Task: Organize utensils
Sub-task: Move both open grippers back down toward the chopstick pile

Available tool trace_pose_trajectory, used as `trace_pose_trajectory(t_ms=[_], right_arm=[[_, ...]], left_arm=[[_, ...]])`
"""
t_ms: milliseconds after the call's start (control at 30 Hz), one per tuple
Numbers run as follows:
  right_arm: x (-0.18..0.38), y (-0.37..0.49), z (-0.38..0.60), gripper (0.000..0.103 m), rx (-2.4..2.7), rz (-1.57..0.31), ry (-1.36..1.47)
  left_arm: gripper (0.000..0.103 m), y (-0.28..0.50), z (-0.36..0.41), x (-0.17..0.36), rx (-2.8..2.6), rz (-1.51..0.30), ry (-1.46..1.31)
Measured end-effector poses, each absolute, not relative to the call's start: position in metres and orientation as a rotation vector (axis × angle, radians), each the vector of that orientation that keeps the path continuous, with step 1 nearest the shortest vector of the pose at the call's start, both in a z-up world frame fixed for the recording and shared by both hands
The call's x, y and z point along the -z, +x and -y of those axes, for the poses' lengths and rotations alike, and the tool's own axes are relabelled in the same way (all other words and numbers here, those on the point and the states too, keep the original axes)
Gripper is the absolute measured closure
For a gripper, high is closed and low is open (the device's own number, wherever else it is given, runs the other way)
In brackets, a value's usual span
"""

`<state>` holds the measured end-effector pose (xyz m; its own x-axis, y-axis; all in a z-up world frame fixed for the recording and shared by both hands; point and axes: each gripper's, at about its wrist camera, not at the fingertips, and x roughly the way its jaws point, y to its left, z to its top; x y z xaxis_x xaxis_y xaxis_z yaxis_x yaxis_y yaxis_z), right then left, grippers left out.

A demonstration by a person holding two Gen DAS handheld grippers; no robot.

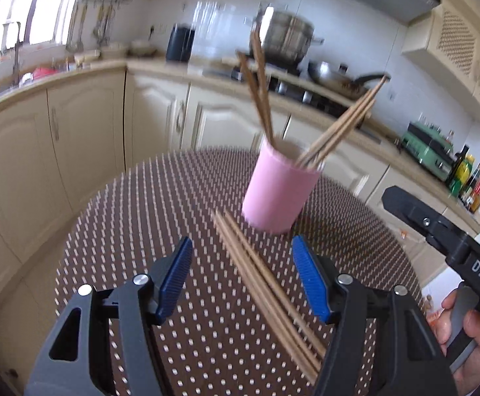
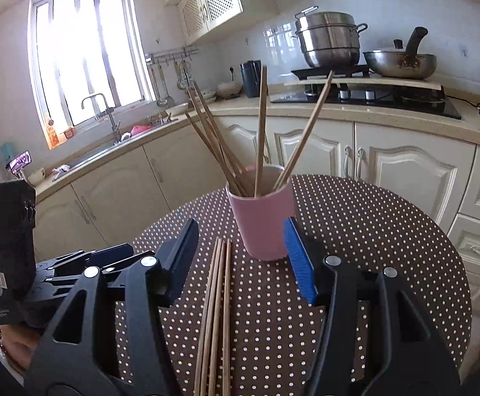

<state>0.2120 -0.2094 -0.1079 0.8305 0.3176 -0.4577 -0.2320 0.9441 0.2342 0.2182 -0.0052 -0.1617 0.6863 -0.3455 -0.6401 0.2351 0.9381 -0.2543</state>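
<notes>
Loose thin wooden chopsticks beside tall pink cup: light, stiff, roll-prone; pinch mid-length; left claw open, right claw open, both empty.

cup: pink | chopsticks: light brown | tablecloth: brown, white dots

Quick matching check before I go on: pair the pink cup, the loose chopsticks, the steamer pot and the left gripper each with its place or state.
Things:
1. pink cup
2. loose chopsticks
3. steamer pot
4. left gripper

Place or state:
A. on the stove at the back
B. lying flat on the dotted tablecloth
C. open, pads clear of the wood
D. upright on the table, chopsticks standing in it

Pairs: 1-D, 2-B, 3-A, 4-C
</notes>
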Motion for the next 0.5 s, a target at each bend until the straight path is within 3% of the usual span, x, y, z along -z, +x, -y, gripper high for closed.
trace_pose_trajectory(t_ms=[200, 500], right_arm=[[0.154, 0.219, 0.21, 0.049, -0.277, -0.647, 0.181], [0.186, 0.228, 0.205, 0.047, -0.287, -0.73, 0.199]], left_arm=[[0.041, 0.24, 0.016, 0.208, 0.284, -0.99, -0.152], [0.041, 0.248, 0.04, 0.224, 0.209, -1.062, -0.001]])
